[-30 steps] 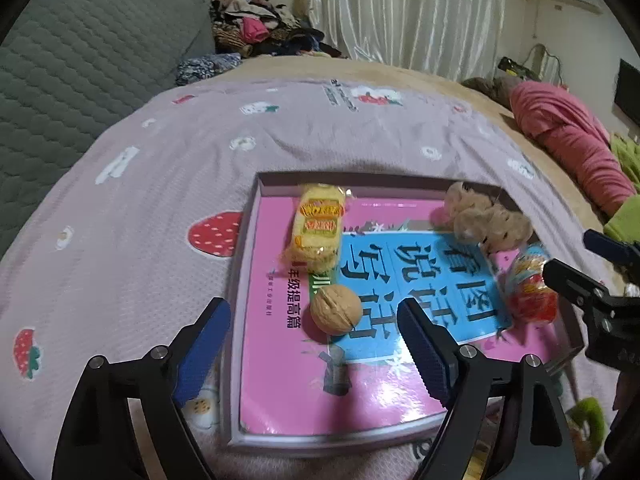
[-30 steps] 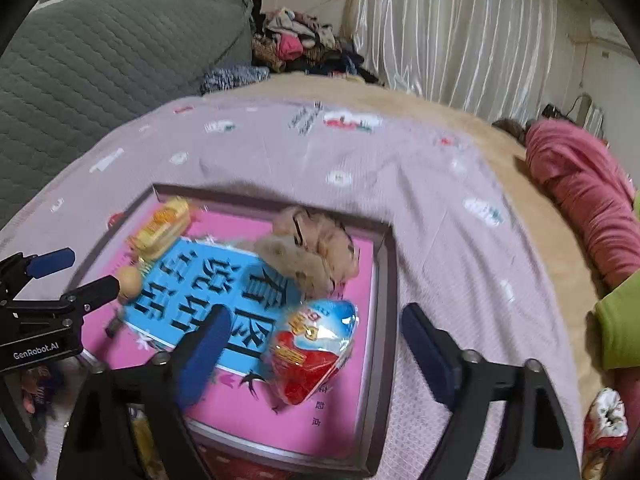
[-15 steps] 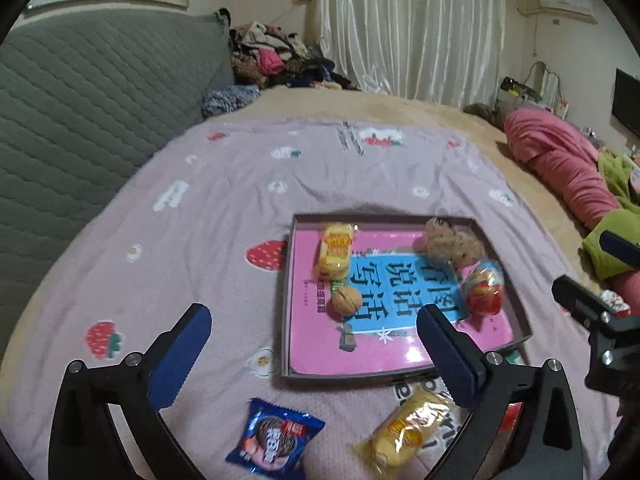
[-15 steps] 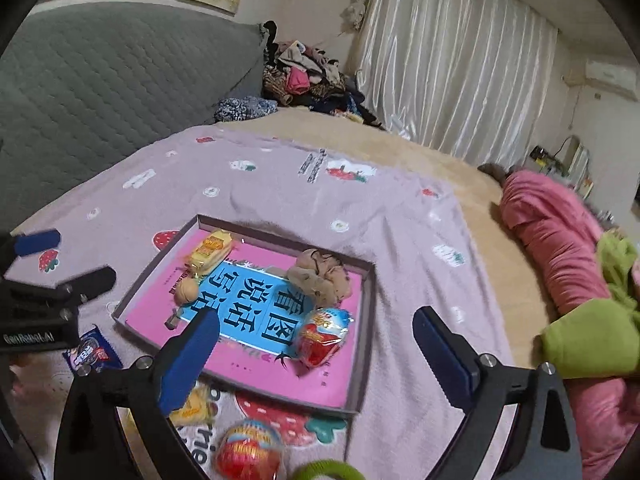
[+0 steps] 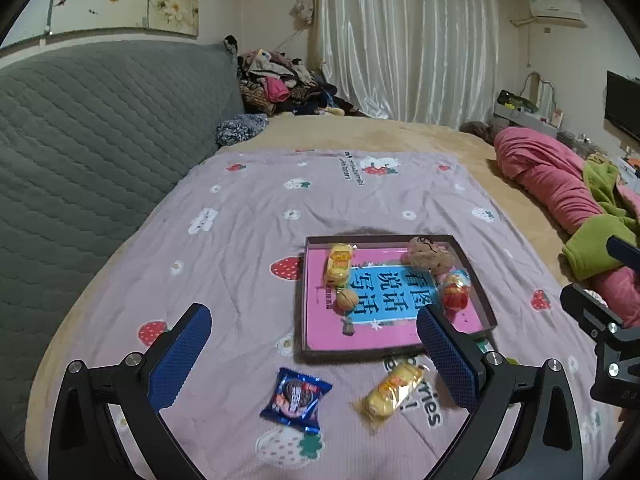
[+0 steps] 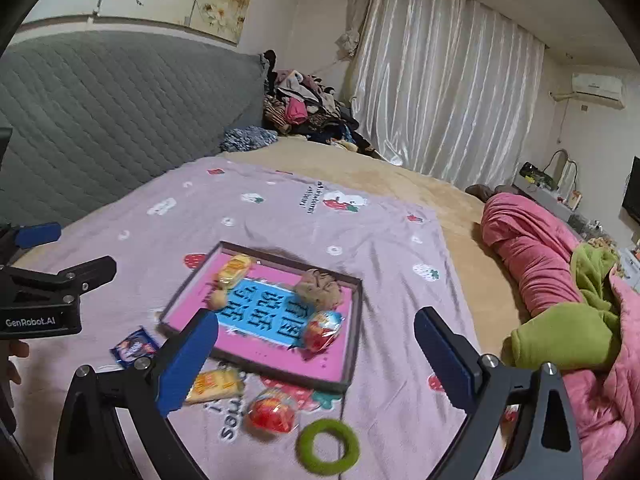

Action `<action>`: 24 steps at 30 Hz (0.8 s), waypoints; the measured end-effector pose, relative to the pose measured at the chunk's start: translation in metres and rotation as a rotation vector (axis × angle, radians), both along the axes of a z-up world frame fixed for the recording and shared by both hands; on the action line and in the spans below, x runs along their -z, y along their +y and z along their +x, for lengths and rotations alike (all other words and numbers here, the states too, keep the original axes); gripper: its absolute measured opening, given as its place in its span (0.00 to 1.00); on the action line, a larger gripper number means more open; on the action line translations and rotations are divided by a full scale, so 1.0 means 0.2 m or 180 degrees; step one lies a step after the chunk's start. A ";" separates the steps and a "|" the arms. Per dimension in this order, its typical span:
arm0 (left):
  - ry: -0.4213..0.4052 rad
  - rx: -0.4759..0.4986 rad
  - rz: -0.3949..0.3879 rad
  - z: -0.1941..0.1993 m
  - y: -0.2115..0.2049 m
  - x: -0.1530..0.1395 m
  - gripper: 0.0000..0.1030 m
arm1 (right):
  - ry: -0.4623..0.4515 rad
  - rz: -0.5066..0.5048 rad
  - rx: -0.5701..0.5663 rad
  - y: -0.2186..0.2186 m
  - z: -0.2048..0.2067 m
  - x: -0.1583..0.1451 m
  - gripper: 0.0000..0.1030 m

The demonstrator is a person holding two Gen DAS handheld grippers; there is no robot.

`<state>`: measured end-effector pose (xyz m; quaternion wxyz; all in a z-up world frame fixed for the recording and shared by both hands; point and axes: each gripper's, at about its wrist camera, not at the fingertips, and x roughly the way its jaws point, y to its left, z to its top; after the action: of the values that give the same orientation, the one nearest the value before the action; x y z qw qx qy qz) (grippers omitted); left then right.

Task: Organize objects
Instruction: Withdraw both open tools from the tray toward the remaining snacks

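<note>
Nearest the cameras, the left claw (image 5: pixel 312 354) and the right claw (image 6: pixel 316 354) both stand released, nothing between their blue pads; their jaws have just been opening.

Just below them on the lilac strawberry blanket (image 5: pixel 240 216) of the bed lie the items left to sort — a blue biscuit packet (image 5: pixel 295 398), a yellow wrapped cake (image 5: pixel 394 388), a red-and-white egg sweet (image 6: pixel 273 414) and a green ring (image 6: pixel 328 446), all outside the tray.

Beyond them sits the shallow tray (image 5: pixel 301 320), its floor a pink and blue printed sheet. It already holds a second yellow cake (image 5: pixel 339 263), a walnut (image 5: pixel 346 301), a brown fuzzy hair tie (image 5: pixel 430 256) and another egg sweet (image 5: pixel 454 291).

Judged from this layout, the task is about half done — four things in, four out.

Farthest back: a grey quilted headboard (image 5: pixel 100 128) and a pink quilt (image 5: pixel 560 184).
</note>
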<state>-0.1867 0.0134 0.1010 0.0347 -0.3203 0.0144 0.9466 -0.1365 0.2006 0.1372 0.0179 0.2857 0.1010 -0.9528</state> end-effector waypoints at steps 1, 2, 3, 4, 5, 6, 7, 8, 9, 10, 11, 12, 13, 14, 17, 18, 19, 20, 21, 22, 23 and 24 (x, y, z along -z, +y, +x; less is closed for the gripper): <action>0.0005 -0.0008 -0.0018 0.03 0.00 -0.01 1.00 | -0.0002 -0.0020 -0.0009 0.00 0.03 0.00 0.96; 0.0014 0.0001 -0.0032 0.06 0.00 -0.02 1.00 | -0.0018 -0.0033 -0.0013 -0.01 0.05 -0.01 0.96; 0.0021 -0.0001 -0.0045 0.09 0.00 -0.02 1.00 | -0.0019 -0.0036 -0.0006 -0.01 0.08 -0.02 0.96; 0.0027 -0.0015 -0.0059 0.12 -0.01 -0.03 1.00 | -0.0013 -0.0038 -0.0011 -0.01 0.10 -0.03 0.96; 0.0035 -0.0012 -0.0056 0.15 -0.01 -0.03 1.00 | -0.0007 -0.0044 -0.0023 -0.02 0.12 -0.04 0.96; 0.0033 -0.0014 -0.0056 0.17 -0.02 -0.04 1.00 | -0.0004 -0.0055 -0.0019 -0.02 0.14 -0.05 0.96; 0.0027 -0.0015 -0.0060 0.21 -0.03 -0.04 1.00 | -0.0007 -0.0061 -0.0019 -0.02 0.17 -0.05 0.96; 0.0029 -0.0017 -0.0063 0.23 -0.03 -0.04 1.00 | -0.0014 -0.0066 -0.0025 -0.03 0.18 -0.06 0.96; 0.0029 -0.0024 -0.0072 0.25 -0.04 -0.04 1.00 | -0.0001 -0.0072 -0.0024 -0.04 0.21 -0.07 0.96; 0.0045 -0.0043 -0.0077 0.28 -0.04 -0.04 1.00 | 0.0004 -0.0078 -0.0031 -0.04 0.23 -0.08 0.96; 0.0058 -0.0063 -0.0070 0.31 -0.05 -0.04 1.00 | -0.0007 -0.0085 -0.0048 -0.05 0.24 -0.08 0.96; 0.0056 -0.0062 -0.0061 0.33 -0.06 -0.03 1.00 | 0.0008 -0.0091 -0.0068 -0.06 0.26 -0.09 0.96; 0.0053 -0.0048 -0.0045 0.35 -0.06 -0.03 1.00 | 0.0029 -0.0090 -0.0082 -0.06 0.28 -0.09 0.96; 0.0045 -0.0058 -0.0045 0.38 -0.06 -0.02 1.00 | 0.0025 -0.0083 -0.0082 -0.07 0.30 -0.09 0.96; 0.0041 -0.0069 -0.0052 0.43 -0.06 -0.02 1.00 | -0.0004 -0.0087 -0.0069 -0.06 0.35 -0.07 0.97; 0.0044 -0.0076 -0.0052 0.45 -0.07 -0.02 1.00 | -0.0016 -0.0099 -0.0070 -0.06 0.36 -0.07 0.97; 0.0041 -0.0076 -0.0050 0.47 -0.07 -0.03 1.00 | -0.0046 -0.0107 -0.0070 -0.06 0.37 -0.06 0.97; 0.0050 -0.0093 -0.0033 0.49 -0.08 -0.03 1.00 | -0.0068 -0.0110 -0.0064 -0.06 0.39 -0.05 0.97; 0.0061 -0.0094 -0.0021 0.51 -0.08 -0.03 1.00 | -0.0075 -0.0107 -0.0057 -0.06 0.40 -0.04 0.97; 0.0056 -0.0083 -0.0023 0.52 -0.07 -0.04 1.00 | -0.0079 -0.0105 -0.0048 -0.06 0.41 -0.04 0.97; 0.0042 -0.0077 -0.0039 0.54 -0.07 -0.04 1.00 | -0.0074 -0.0106 -0.0038 -0.06 0.43 -0.03 0.97; 0.0050 -0.0082 -0.0044 0.55 -0.07 -0.03 1.00 | -0.0072 -0.0116 -0.0041 -0.06 0.45 -0.03 0.97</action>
<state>-0.0767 -0.0010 0.1080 0.0203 -0.3132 0.0170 0.9493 -0.0466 0.1888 0.1422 0.0303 0.2954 0.0852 -0.9511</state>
